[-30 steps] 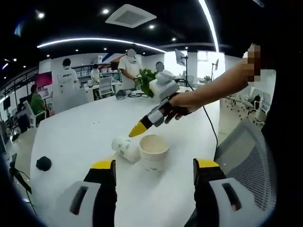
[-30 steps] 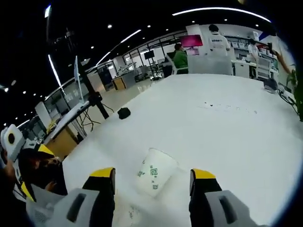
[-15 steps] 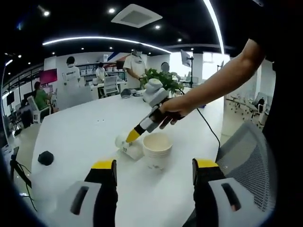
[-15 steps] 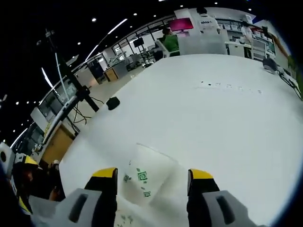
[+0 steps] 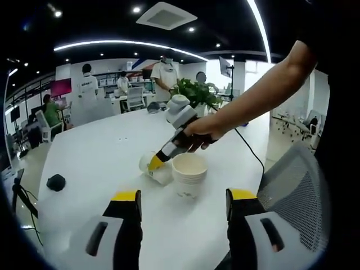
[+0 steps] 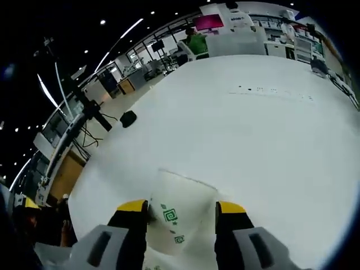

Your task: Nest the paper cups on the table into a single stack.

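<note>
**Thin cup at risk of crushing in the right gripper**

The lying cup [image 6: 179, 216] sat between the right gripper [image 6: 181, 209]'s yellow tips, both close against its wall; whether they had already pinched it could not be told. In the left gripper view the same cup [image 5: 153, 166] lay on its side on the white counter [image 5: 90, 163], touching the upright stack [image 5: 189, 175] at the stack's 9 o'clock.

A hard squeeze would probably buckle the paper wall, and an oval rim would likely jam on the stack. A loose hold could let the cup roll off across the counter. A swing toward 3 o'clock might knock the stack over.

The stack's top cup looked empty. The lying cup's mouth could not be seen. The left gripper [image 5: 183, 203] hung open and empty, short of the stack.
</note>
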